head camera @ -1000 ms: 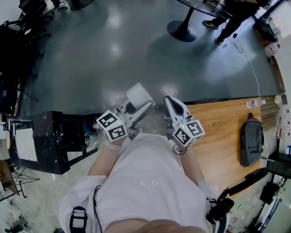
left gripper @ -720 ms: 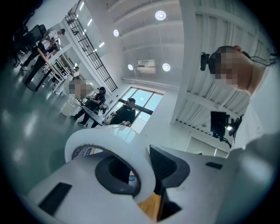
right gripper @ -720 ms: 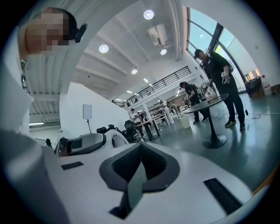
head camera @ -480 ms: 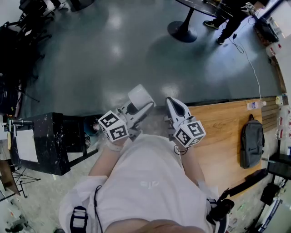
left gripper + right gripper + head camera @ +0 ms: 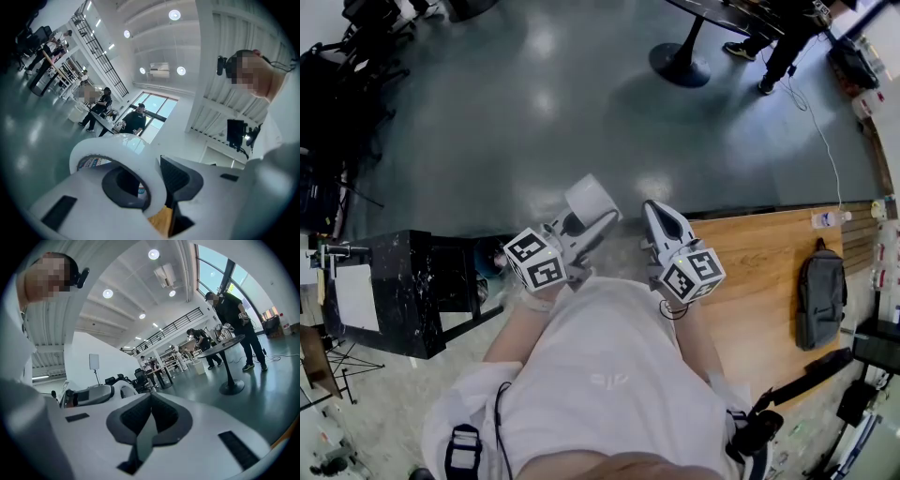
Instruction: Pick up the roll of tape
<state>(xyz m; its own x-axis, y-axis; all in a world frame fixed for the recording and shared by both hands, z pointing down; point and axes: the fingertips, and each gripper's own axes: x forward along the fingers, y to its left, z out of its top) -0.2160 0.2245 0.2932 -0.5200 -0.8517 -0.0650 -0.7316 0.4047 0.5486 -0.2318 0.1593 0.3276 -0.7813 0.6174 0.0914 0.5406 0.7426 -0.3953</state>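
While both grippers sit side by side in front of the person's white shirt (image 5: 600, 375), the left gripper (image 5: 602, 218) has its jaws partly closed on the wall of the white roll of tape (image 5: 589, 197): one pad inside the core, the other outside, with the roll in the air above the grey floor (image 5: 487, 122). Right gripper (image 5: 654, 208), just right of it by the left edge of the wooden table (image 5: 769, 262), has its jaws pressed together with nothing between them.

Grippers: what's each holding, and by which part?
Left gripper holds the roll of tape by its ring wall, one jaw through the hole. Right gripper holds nothing, jaws together.
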